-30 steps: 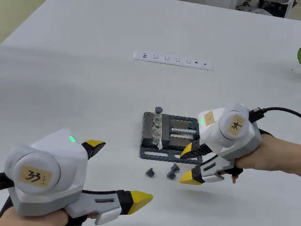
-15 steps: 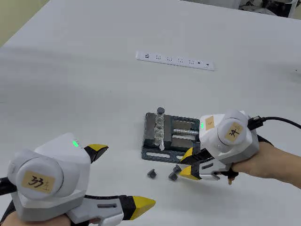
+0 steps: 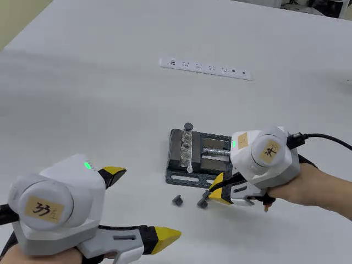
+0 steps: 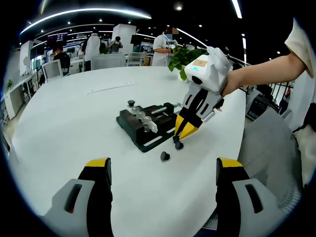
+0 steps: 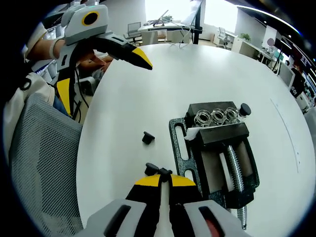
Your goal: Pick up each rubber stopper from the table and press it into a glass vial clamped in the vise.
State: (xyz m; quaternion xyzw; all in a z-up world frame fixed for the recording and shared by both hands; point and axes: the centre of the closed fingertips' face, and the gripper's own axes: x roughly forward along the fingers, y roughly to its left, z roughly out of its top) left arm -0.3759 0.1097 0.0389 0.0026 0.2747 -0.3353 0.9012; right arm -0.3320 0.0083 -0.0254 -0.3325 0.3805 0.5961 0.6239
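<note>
- The right claw [image 3: 213,192] is seen shut just in front of the vise [image 3: 187,179], tips at two rubber stoppers [image 3: 202,203]; a hold cannot be confirmed.
- A third stopper [image 3: 177,200] is seen beside them on the bench [image 3: 110,99].
- The left claw [image 3: 144,203], its label [image 3: 39,209] marked "33", is held wide, well apart from the vise.
- Of four vials [image 5: 217,116] clamped in the vise, one is capped.

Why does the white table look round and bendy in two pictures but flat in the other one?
Left gripper view: a fisheye lens bulges the white table into a dome. Right gripper view: same bulge, plus a washed-out bright patch up top. Head view: straight edges, soft even light, the black metal vise in focus.
</note>
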